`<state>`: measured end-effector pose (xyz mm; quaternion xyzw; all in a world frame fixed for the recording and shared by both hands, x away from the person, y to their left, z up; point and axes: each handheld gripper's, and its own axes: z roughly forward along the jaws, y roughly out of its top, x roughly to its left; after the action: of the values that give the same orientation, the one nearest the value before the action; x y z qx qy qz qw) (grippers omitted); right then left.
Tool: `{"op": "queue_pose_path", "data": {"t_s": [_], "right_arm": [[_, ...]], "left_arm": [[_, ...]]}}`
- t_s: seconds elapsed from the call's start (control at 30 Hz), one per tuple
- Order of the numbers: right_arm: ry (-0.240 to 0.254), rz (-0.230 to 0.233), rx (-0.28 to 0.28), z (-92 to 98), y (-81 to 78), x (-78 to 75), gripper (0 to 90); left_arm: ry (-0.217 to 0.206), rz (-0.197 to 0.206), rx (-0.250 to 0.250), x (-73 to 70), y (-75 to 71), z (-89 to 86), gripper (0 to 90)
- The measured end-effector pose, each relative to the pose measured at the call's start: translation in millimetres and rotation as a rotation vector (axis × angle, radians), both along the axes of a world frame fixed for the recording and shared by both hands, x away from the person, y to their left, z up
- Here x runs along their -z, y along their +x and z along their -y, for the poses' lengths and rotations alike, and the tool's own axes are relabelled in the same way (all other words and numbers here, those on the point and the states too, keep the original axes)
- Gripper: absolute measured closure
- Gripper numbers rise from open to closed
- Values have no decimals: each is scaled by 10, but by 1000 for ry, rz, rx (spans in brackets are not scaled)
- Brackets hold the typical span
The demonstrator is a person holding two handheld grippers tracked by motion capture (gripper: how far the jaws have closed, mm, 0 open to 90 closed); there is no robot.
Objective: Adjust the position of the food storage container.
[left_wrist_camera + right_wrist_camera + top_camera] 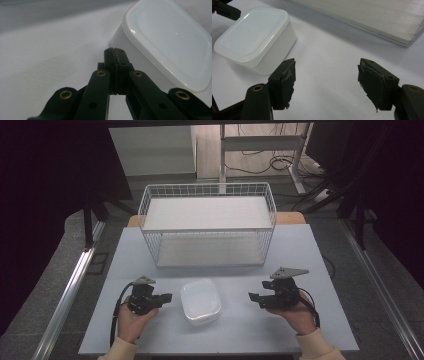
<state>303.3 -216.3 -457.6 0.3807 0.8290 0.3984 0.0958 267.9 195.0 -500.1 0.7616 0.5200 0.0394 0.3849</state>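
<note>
Fingers on my left gripper (pixel 167 297) are pressing flat together with nothing between them, as the left gripper view is showing, their tips (pixel 115 53) pointing at the near-left wall of the white lidded container (pixel 200 301) and sitting just beside it; whether they are touching it I cannot tell. My right gripper (pixel 255 299) is resting well apart from the container, off to its right, and its fingers (pixel 284 82) are standing wide open, holding nothing, with bare desk between them in the right gripper view.

White container with its lid on is sitting on the pale desk (pixel 235 270), near the front edge and about midway between my two hands. In the right gripper view the container (pixel 254 37) is lying to the far left of the fingers, and the tip of my other gripper is peeking in at the top left corner beside it.

Behind the container, farther off on the desk, a white wire basket (pixel 207 222) is standing, two-tiered, with a white board on each level.
</note>
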Motion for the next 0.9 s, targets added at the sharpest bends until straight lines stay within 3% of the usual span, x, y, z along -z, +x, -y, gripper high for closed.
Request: {"op": "queue_pose_path", "data": {"t_s": [0.47, 0.63, 0.9], "right_arm": [[11, 35, 30, 107, -15, -115, 281], [9, 33, 28, 108, -16, -111, 281], [3, 36, 25, 101, -24, -111, 281]], "left_arm": [[17, -16, 60, 58, 232, 457, 900], [24, -22, 72, 81, 253, 486, 900], [21, -35, 92, 48, 143, 455, 900]]}}
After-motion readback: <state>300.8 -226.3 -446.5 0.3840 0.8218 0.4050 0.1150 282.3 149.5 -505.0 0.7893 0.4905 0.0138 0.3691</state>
